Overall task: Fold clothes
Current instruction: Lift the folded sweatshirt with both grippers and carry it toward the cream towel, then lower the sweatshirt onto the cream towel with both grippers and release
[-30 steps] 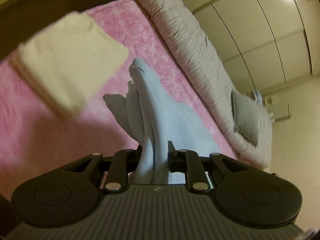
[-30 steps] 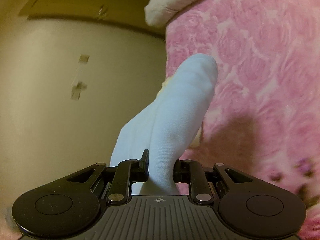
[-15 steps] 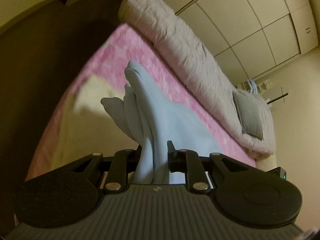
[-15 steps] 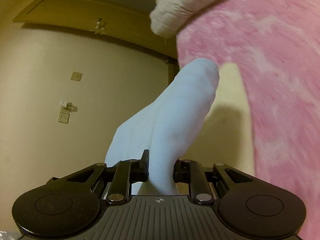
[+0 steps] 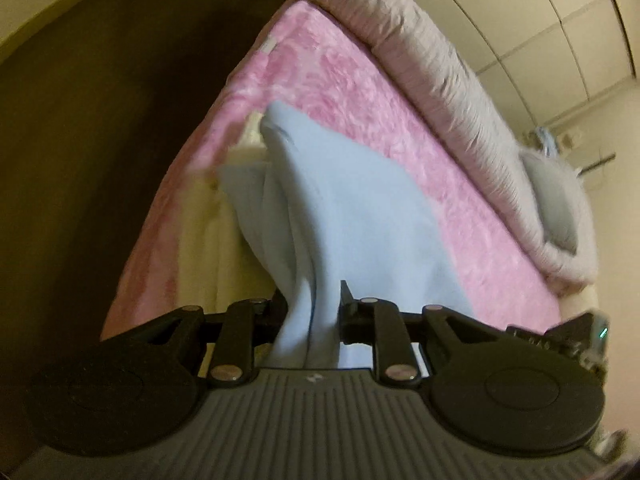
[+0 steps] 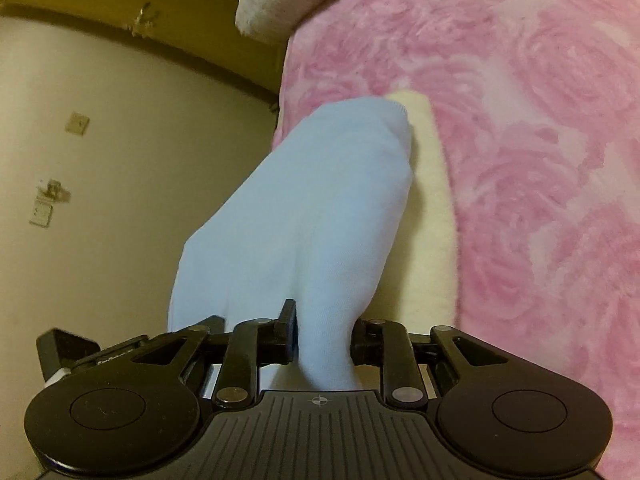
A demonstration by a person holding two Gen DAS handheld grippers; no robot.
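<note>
We tilt both tools down over the pink blanket, left gripper and right gripper each pinching the light blue garment, jaws just easing wider, cream folded cloth beneath, grey duvet at one o'clock.

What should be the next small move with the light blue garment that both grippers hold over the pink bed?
Probably lower it onto the cream folded cloth, then release. The left gripper and right gripper, jaws just opening, still have the light blue garment between them, directly above that cloth.
</note>
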